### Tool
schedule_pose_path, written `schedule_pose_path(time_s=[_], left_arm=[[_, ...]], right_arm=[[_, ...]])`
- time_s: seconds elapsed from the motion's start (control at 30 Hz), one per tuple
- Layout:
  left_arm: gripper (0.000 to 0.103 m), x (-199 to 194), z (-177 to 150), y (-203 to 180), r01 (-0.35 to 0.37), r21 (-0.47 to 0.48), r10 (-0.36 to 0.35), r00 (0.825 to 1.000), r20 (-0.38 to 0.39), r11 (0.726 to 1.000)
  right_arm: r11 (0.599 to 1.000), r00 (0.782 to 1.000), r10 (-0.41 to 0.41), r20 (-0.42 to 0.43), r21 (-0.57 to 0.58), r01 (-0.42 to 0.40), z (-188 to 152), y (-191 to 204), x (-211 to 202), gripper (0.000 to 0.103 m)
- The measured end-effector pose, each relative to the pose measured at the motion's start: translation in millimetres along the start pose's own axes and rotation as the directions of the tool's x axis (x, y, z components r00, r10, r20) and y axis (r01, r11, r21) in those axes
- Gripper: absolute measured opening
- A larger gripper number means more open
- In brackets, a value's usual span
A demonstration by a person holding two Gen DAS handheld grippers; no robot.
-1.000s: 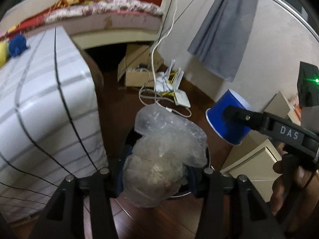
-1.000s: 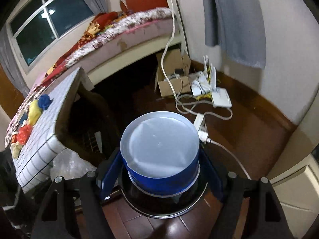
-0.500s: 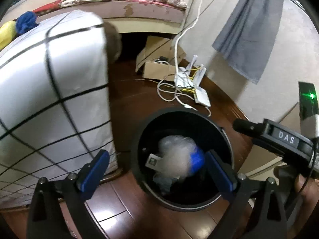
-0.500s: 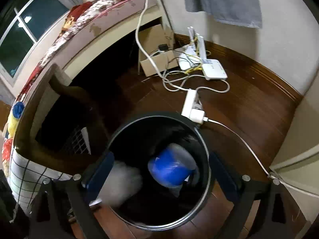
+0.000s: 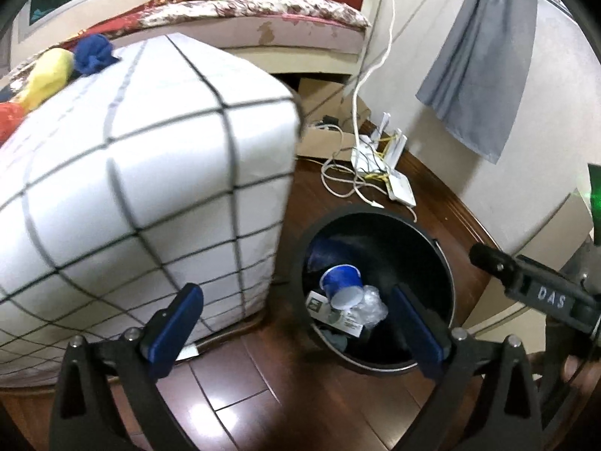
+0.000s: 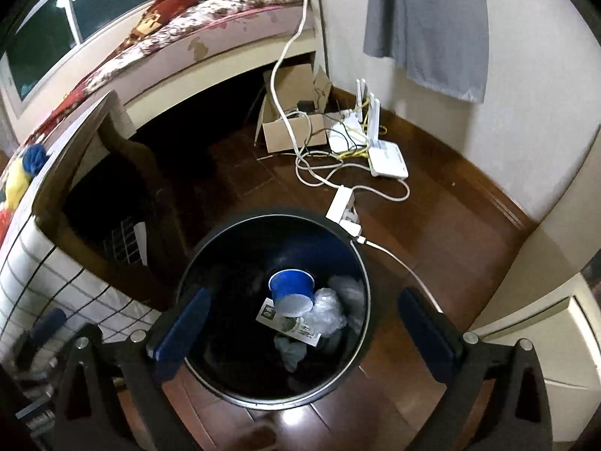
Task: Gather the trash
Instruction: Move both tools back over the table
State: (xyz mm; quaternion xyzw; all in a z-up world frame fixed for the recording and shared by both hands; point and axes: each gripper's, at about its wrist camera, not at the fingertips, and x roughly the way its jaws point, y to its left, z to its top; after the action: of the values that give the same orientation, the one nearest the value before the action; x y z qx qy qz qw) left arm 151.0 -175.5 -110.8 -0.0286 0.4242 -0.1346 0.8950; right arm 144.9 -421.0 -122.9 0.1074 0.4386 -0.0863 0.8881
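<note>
- Jaws wide on both sides: the left hand-held gripper is still spreading apart, nothing between its blue pads, grasping nothing.
- Right hand-held gripper is likewise still spreading, released and empty, hanging directly over the black trash bin.
- Down inside the bin, just ahead of the right gripper's fingertips, lies a blue paper cup on its side, its white inside facing the camera.
- Crumpled clear plastic bag sits touching the cup on its right; a printed white card lies under both.
- From the left wrist view the same bin sits ahead and to the right of the gripper's centre, with the cup, bag and card in its bottom.
- Left of the left gripper rises a white mattress with a dark grid pattern, close beside the bin.
- Beyond the bin, on the dark wooden floor: a white power strip just past the rim, tangled cables, a white router, a cardboard box.
- Far right in the left view, the other gripper's black arm marked "DAS" reaches in.
</note>
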Motion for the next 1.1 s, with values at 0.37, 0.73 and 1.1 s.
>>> schedule_pose_path(time_s=[0.37, 0.73, 1.1], left_arm=[[0.101, -43, 5, 29, -0.025, -0.024, 0.027, 0.997, 0.069, 0.999], [0.101, -94, 13, 87, -0.078, -0.103, 0.094, 0.983, 0.159, 0.992], [0.102, -144, 10, 178, -0.204, -0.228, 0.255, 0.941, 0.224, 0.952]], right_arm=[[0.995, 0.998, 0.014, 0.065, -0.103, -0.007, -10, 47, -40, 0.102], [0.972, 0.984, 0.104, 0.147, -0.222, -0.07, 2, 123, -86, 0.102], [0.903, 0.957, 0.254, 0.141, -0.39, -0.182, 8, 235, -105, 0.102]])
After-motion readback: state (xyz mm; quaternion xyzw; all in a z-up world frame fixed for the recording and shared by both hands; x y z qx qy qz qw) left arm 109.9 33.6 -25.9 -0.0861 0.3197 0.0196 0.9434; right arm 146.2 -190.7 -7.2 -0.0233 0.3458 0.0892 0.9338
